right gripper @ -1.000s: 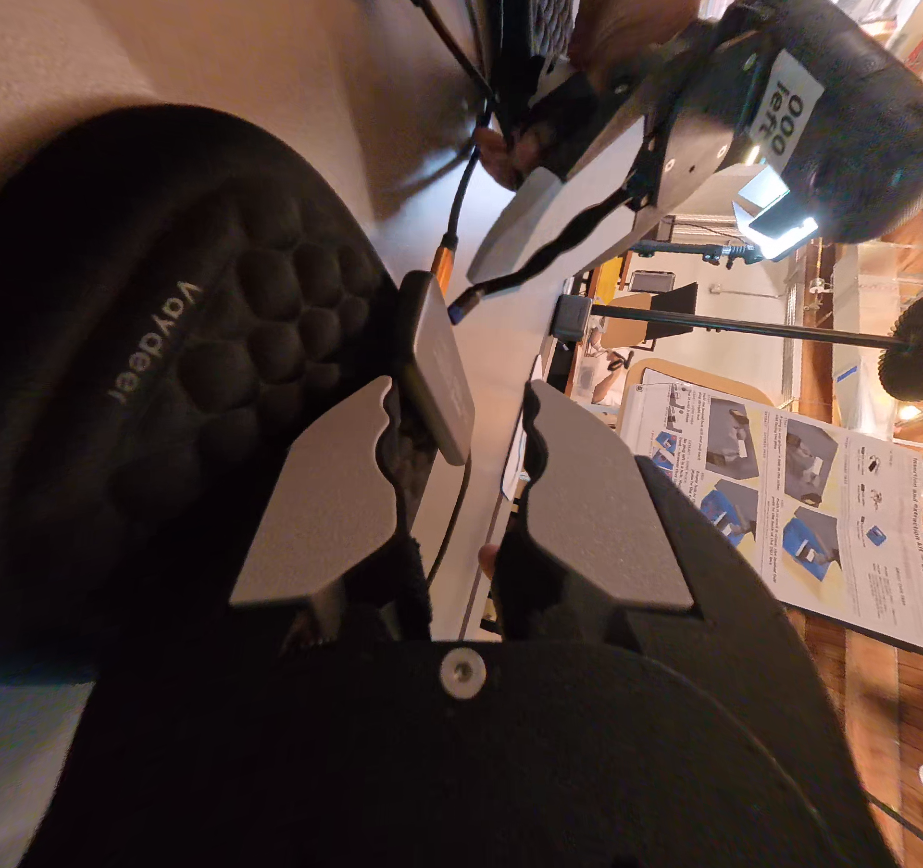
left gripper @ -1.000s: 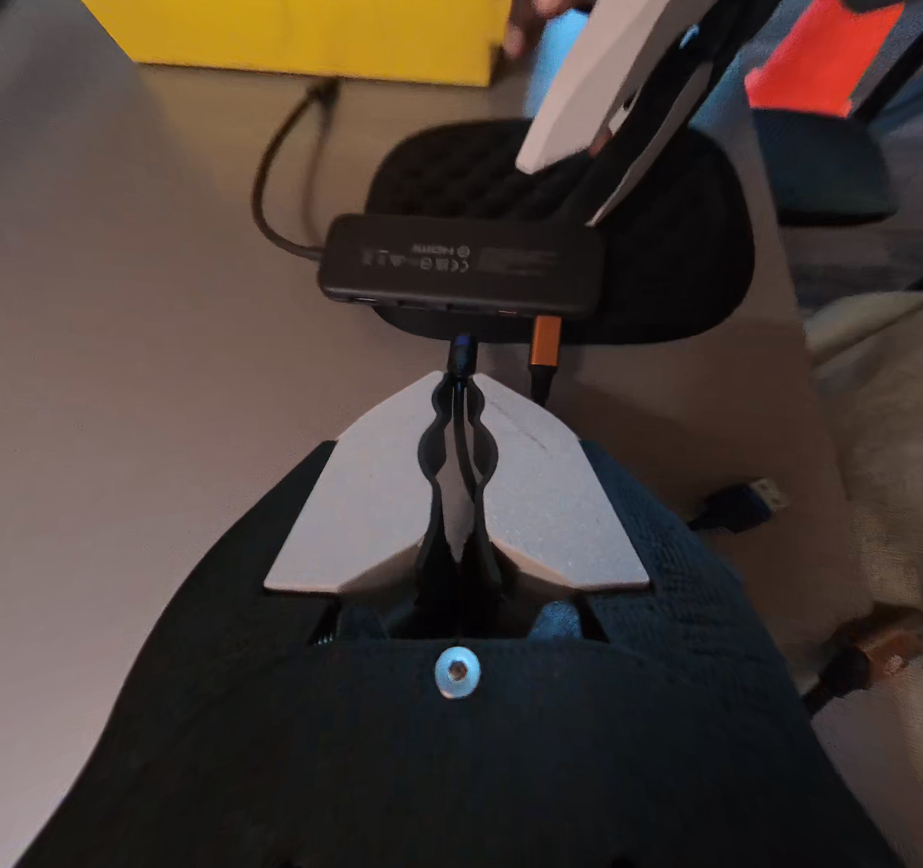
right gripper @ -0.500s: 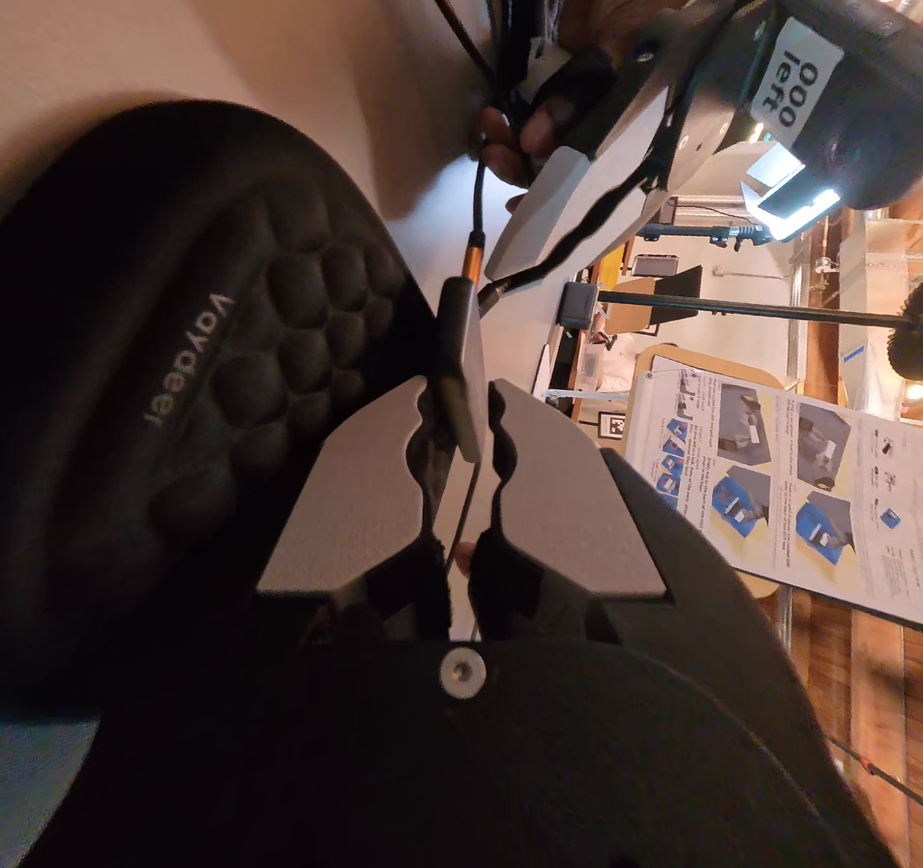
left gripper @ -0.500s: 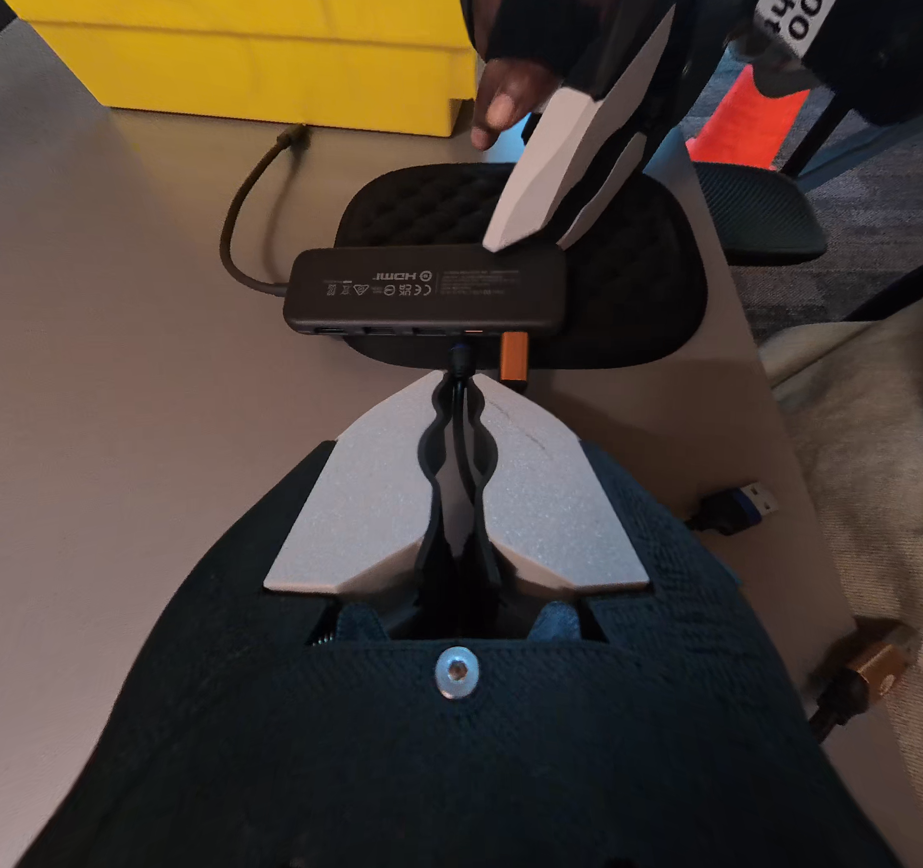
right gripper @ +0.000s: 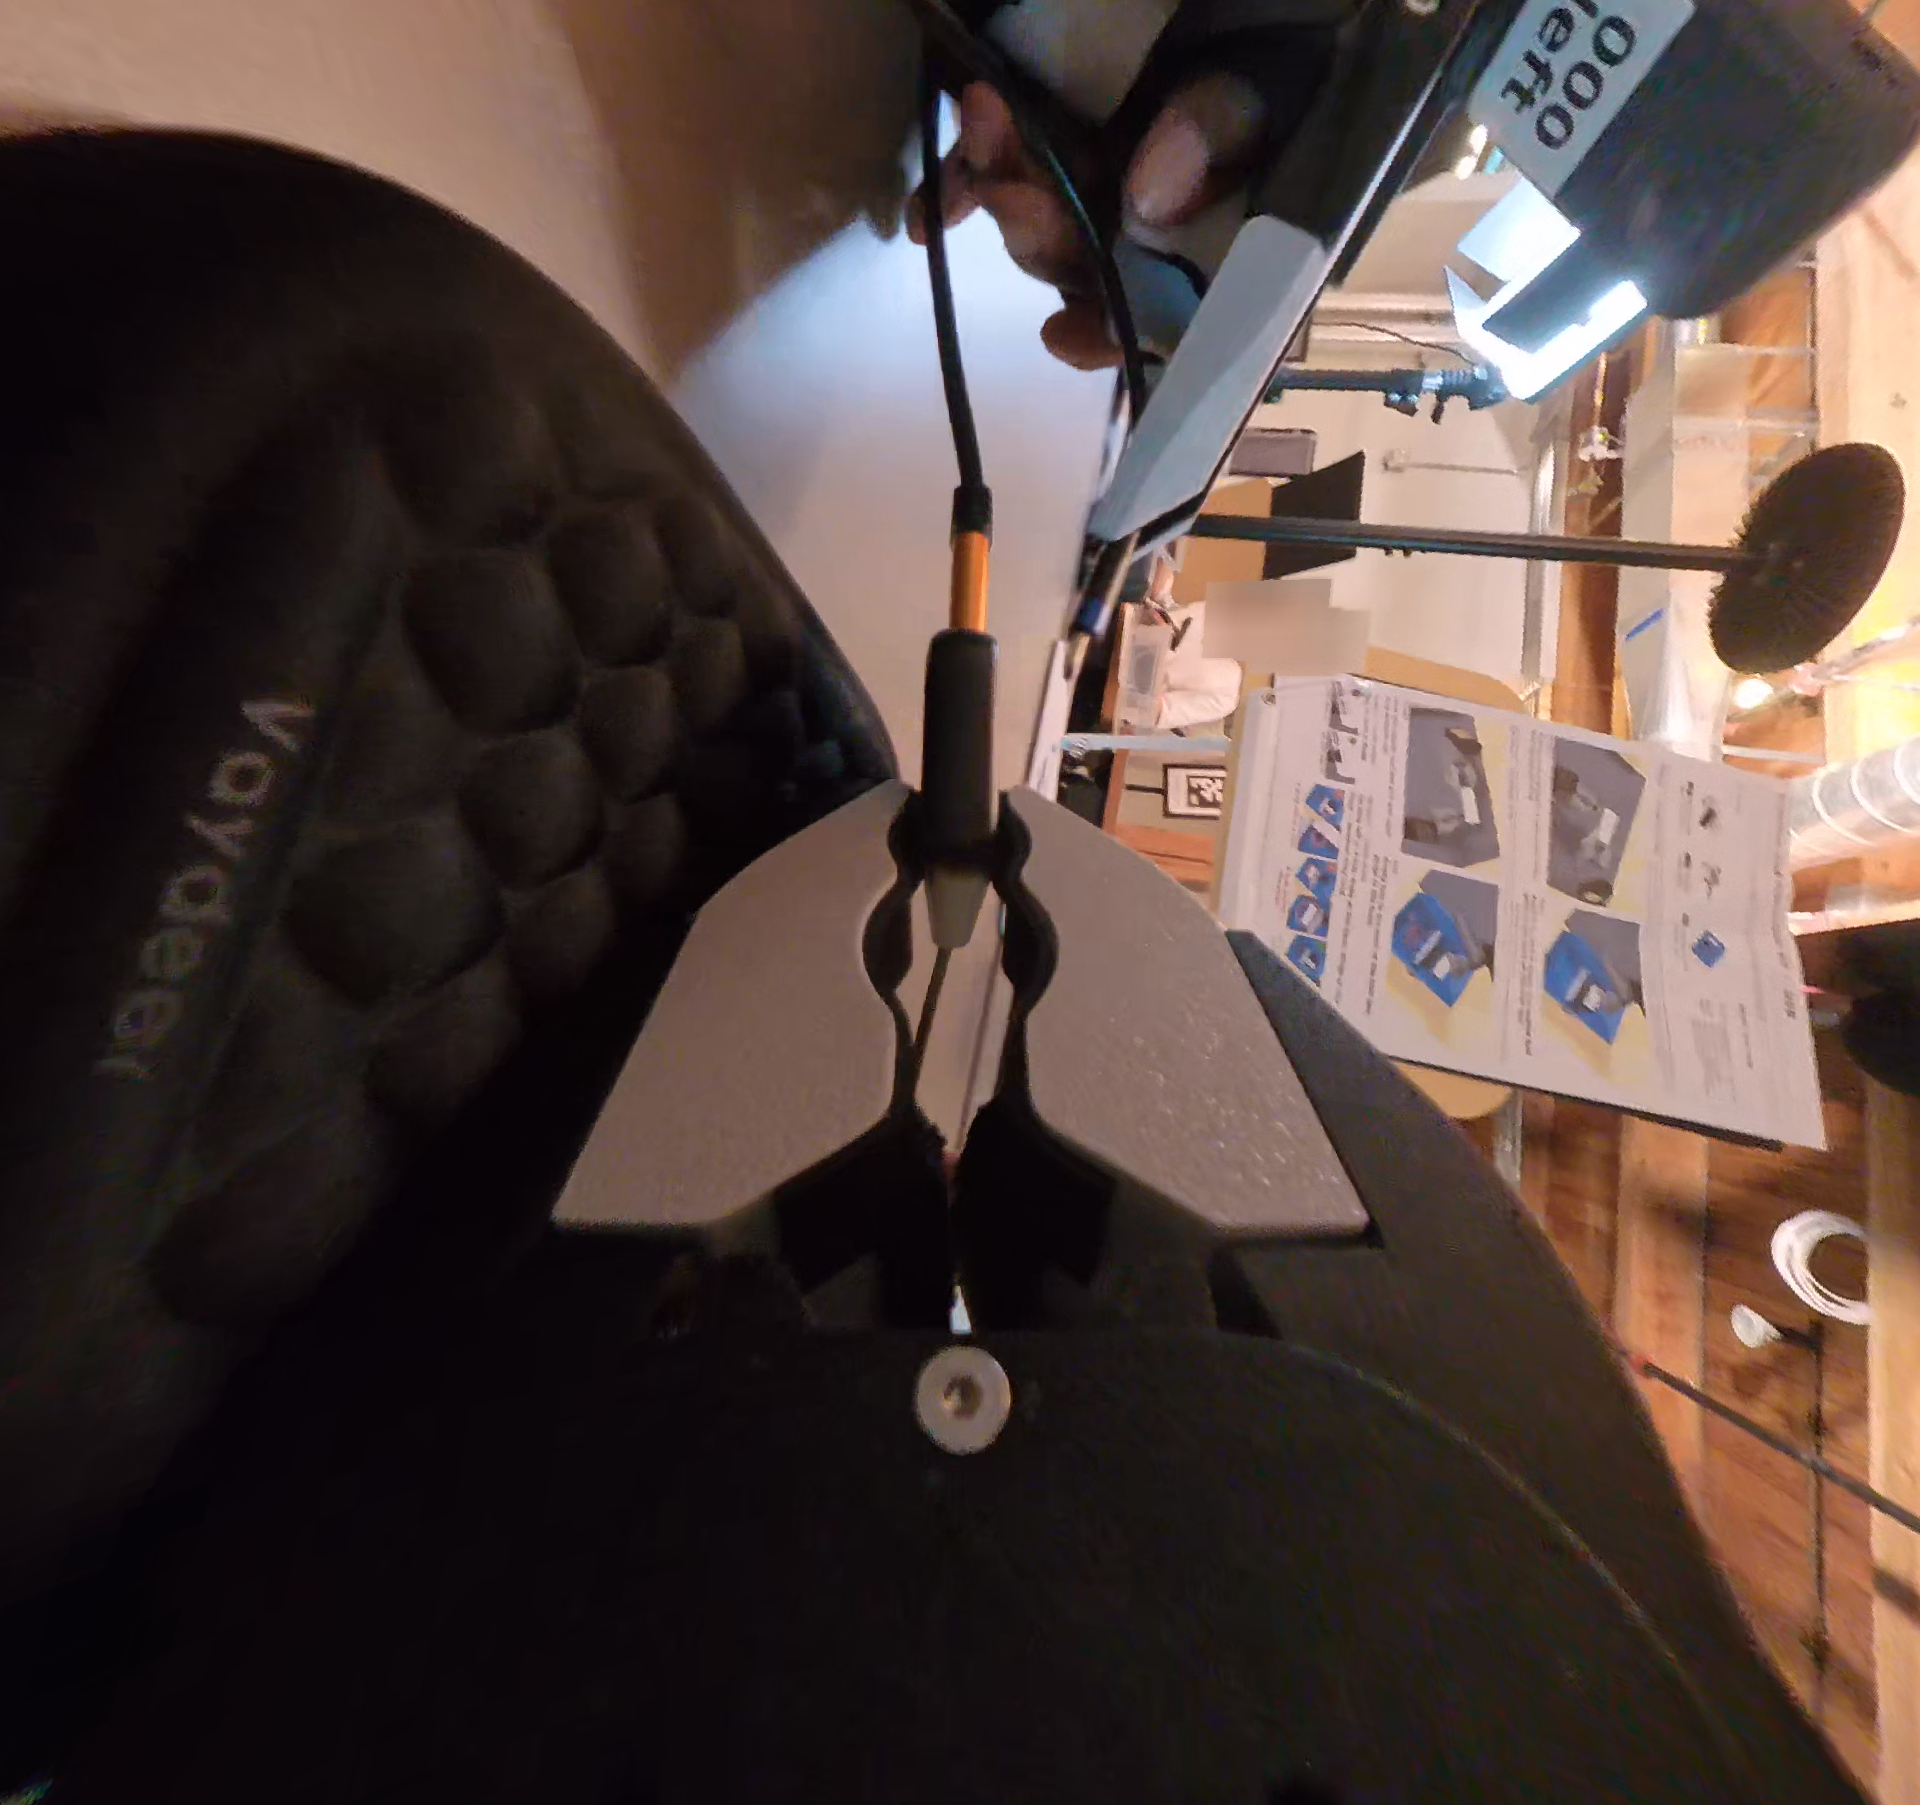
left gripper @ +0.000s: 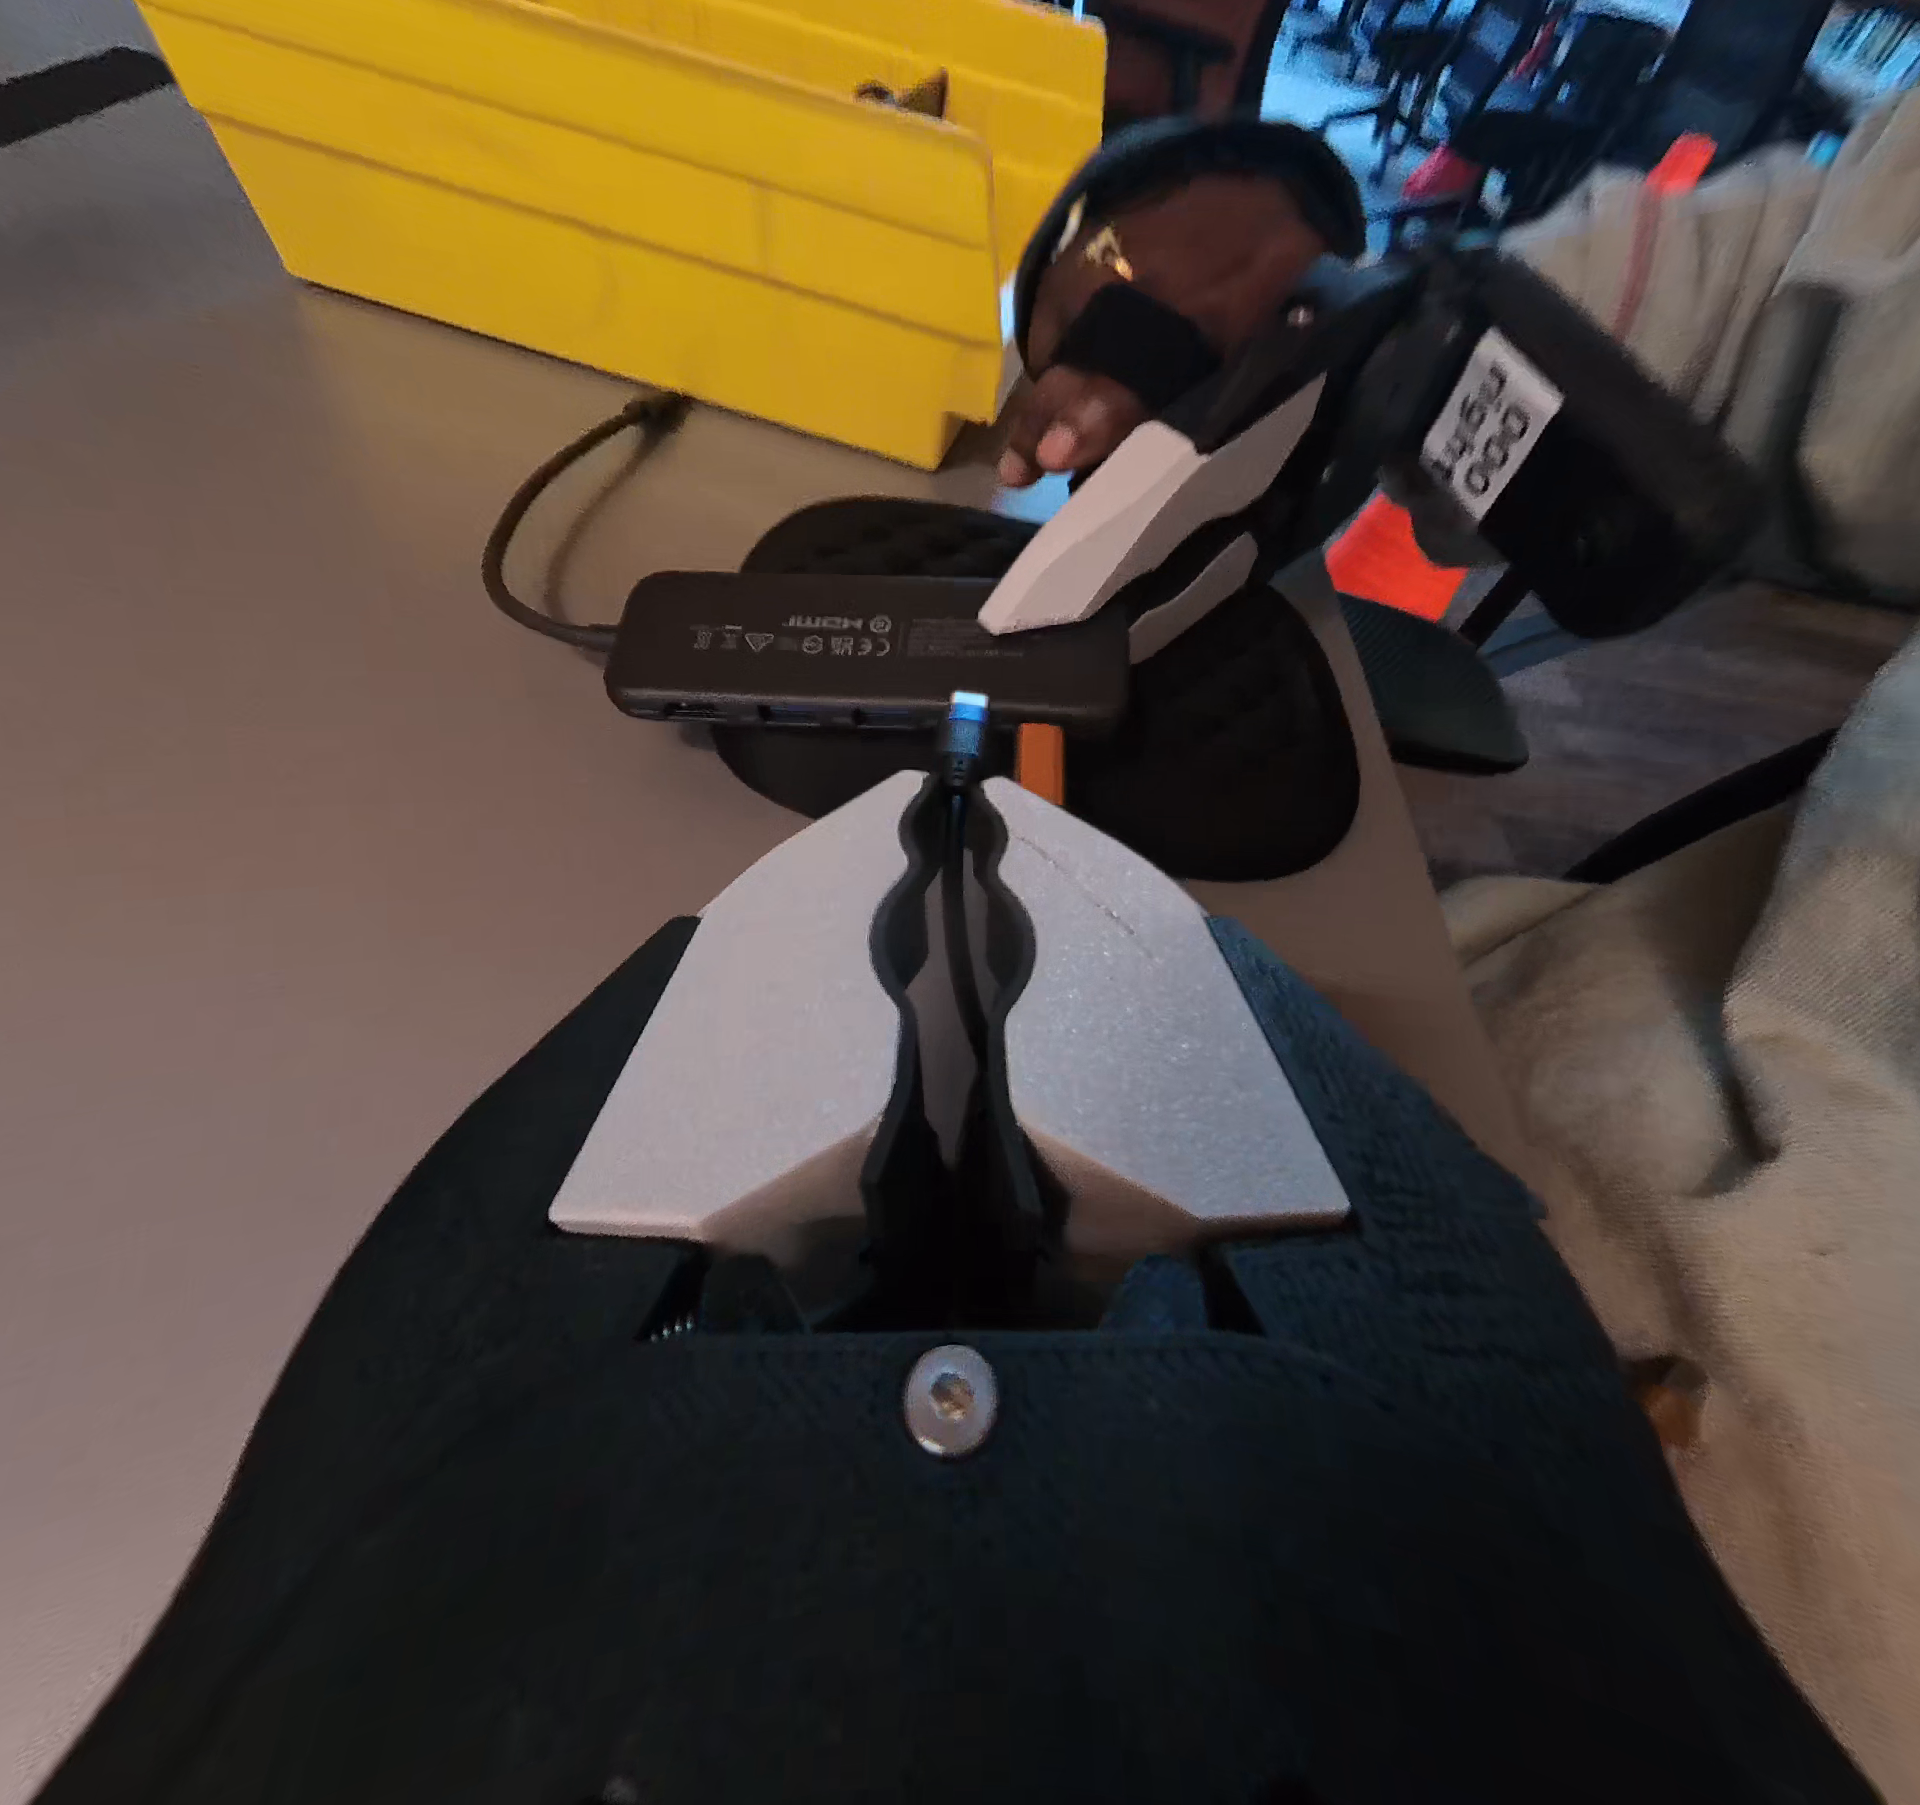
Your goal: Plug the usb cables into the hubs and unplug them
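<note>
The left wrist view looks forward and down along its fingers, close above the table [left gripper: 260, 820], toward the hub [left gripper: 831, 643] near the table's right edge. The right wrist view is rolled sideways, very close to the hub [right gripper: 961, 768]. Both share the hub and black pad [left gripper: 1247, 768].

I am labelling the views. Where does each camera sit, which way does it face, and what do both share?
Left wrist view: on the left tool, facing forward over the table at the hub; the tool, shut on a black cable, fills the foreground.
Right wrist view: on the right tool, rolled sideways, facing along the hub; the tool clamps the hub's end.
Both show the hub, orange plug and black pad.
</note>
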The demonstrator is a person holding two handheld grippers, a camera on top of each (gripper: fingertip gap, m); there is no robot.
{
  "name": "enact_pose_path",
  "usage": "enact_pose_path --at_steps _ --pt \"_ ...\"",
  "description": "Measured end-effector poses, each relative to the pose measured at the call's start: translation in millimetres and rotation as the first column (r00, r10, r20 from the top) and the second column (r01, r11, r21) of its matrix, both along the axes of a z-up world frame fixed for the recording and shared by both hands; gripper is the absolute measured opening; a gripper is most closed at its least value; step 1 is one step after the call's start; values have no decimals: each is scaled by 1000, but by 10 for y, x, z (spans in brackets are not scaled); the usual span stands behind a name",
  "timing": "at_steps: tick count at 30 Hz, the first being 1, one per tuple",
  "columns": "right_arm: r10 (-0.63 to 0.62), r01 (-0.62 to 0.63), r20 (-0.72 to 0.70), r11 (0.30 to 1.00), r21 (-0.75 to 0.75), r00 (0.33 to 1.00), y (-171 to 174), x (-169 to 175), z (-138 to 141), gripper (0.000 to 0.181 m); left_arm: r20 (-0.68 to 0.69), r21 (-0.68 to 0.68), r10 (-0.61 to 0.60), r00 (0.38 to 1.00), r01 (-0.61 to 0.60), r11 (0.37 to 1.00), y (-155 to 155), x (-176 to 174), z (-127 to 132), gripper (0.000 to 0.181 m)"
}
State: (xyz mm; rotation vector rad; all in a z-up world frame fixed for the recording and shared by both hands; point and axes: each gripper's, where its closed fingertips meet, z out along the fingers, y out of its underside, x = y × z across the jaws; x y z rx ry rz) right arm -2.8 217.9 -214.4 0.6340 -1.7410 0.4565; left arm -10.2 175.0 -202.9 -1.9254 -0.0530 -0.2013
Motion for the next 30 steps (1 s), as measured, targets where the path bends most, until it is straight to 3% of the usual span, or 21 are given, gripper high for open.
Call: enact_pose_path --at_steps 5,11,13,16,17,19,21,22,24,27,30 --pt "-29 23 -100 998 -66 995 -95 18 243 12 57 110 99 993 -105 988 -148 -187 341 5" --pt "-35 24 -209 998 -54 977 -162 4 526 12 -102 71 61 993 -54 996 -206 -58 487 5" --pt "-33 35 -259 999 3 965 -141 -9 603 12 -165 125 91 982 -71 990 -302 -99 705 5" --pt "-29 57 -320 995 78 947 -58 -24 699 12 -262 298 219 940 -137 945 -731 -279 1343 5" --pt "-27 59 -331 994 88 943 -39 -20 733 12 -315 336 291 903 -180 925 -931 -383 1546 5" --pt "-24 63 -355 993 100 935 -29 -11 807 12 -491 350 448 747 -302 887 -1320 -632 1838 5" --pt "-21 61 -375 994 95 927 -61 3 887 12 -663 345 492 564 -352 870 -1505 -758 1975 5" --pt "-18 55 -385 995 87 923 -91 14 924 12 -687 347 477 548 -329 878 -1465 -743 1968 5" --pt "-10 47 -411 996 80 912 -165 28 982 12 -636 330 419 648 -262 907 -1225 -661 1776 5" --pt "8 29 -434 996 79 901 -281 45 1017 12 -623 271 328 710 -198 942 -842 -611 1342 5" --pt "16 11 -439 998 59 898 -355 62 1060 12 -548 215 181 816 -71 974 -501 -326 1058 5"
